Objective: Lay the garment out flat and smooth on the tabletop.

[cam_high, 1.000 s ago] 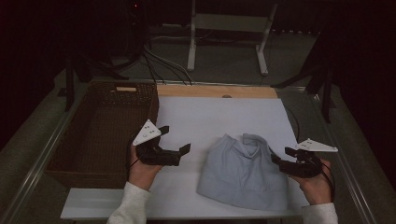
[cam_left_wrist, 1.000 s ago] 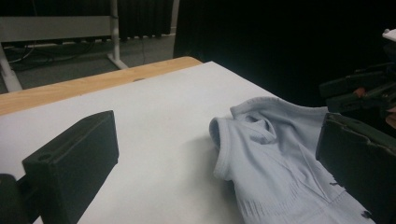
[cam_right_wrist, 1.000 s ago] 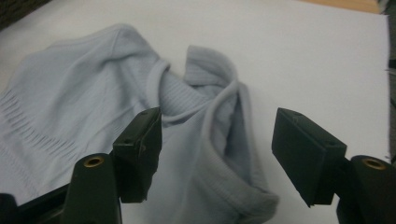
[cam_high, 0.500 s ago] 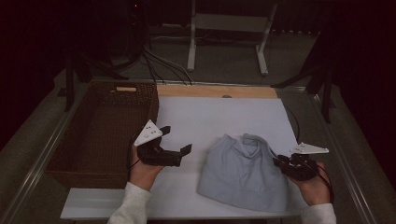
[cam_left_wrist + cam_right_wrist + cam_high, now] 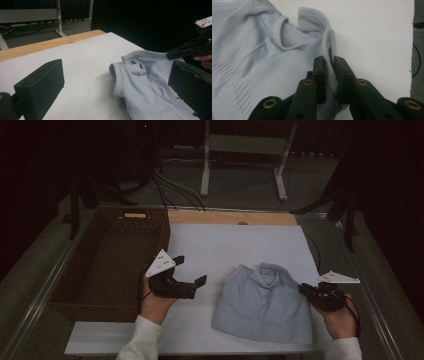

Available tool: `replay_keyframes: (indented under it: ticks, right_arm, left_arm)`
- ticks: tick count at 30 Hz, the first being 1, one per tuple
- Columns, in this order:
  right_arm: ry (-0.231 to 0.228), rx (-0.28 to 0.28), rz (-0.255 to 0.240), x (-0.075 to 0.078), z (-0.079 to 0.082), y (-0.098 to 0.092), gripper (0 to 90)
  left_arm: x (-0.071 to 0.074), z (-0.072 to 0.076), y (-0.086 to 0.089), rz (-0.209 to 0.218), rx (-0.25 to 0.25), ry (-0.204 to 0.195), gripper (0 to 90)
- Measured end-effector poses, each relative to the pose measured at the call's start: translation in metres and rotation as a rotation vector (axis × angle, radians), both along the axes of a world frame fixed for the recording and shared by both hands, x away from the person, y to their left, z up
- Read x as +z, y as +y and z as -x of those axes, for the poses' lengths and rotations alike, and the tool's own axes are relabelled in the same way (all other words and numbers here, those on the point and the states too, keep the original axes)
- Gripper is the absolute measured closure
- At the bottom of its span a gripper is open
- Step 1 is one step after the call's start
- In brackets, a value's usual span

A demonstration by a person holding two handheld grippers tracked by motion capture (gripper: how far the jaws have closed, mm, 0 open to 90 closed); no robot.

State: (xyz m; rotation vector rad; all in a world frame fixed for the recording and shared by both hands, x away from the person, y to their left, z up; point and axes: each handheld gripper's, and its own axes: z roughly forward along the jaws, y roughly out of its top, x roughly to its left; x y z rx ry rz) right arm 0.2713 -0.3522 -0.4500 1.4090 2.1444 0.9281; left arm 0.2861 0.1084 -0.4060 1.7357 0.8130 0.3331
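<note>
The right gripper (image 5: 329, 62) has just closed, pinching the pale blue shirt's (image 5: 262, 57) edge; the left gripper (image 5: 192, 272) hangs wide open, touching nothing.

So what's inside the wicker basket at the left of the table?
Nothing that shows: the wicker basket looks bare down to its dark woven floor. The near wall hides the strip of floor just behind it, and the dim light could hide something small.
</note>
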Motion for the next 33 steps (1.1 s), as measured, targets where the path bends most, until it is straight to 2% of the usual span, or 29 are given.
replay_keyframes:
  ticks: [8, 14, 18, 22, 30, 33]
  right_arm:
    - [-0.004, -0.023, -0.004, -0.003, -0.002, -0.006, 80.9]
    - [-0.008, -0.038, -0.004, -0.006, -0.003, -0.009, 80.9]
    - [-0.01, -0.051, -0.007, -0.007, -0.004, -0.012, 80.9]
    - [-0.009, -0.058, -0.011, -0.007, -0.004, -0.013, 80.9]
    - [-0.009, -0.065, -0.017, -0.007, -0.004, -0.015, 80.9]
    - [-0.009, -0.069, -0.018, -0.008, -0.004, -0.016, 80.8]
  left_arm:
    - [-0.006, 0.0, -0.006, -0.007, -0.004, -0.001, 3.1]
    - [-0.014, 0.0, -0.017, -0.036, -0.014, -0.005, 3.7]
    - [-0.018, -0.001, -0.027, -0.052, -0.038, -0.02, 4.0]
    - [-0.022, -0.003, -0.034, -0.052, -0.068, -0.021, 4.7]
    - [-0.027, -0.01, -0.04, -0.016, -0.074, -0.027, 5.8]
    - [-0.029, -0.012, -0.043, -0.023, -0.079, -0.025, 6.7]
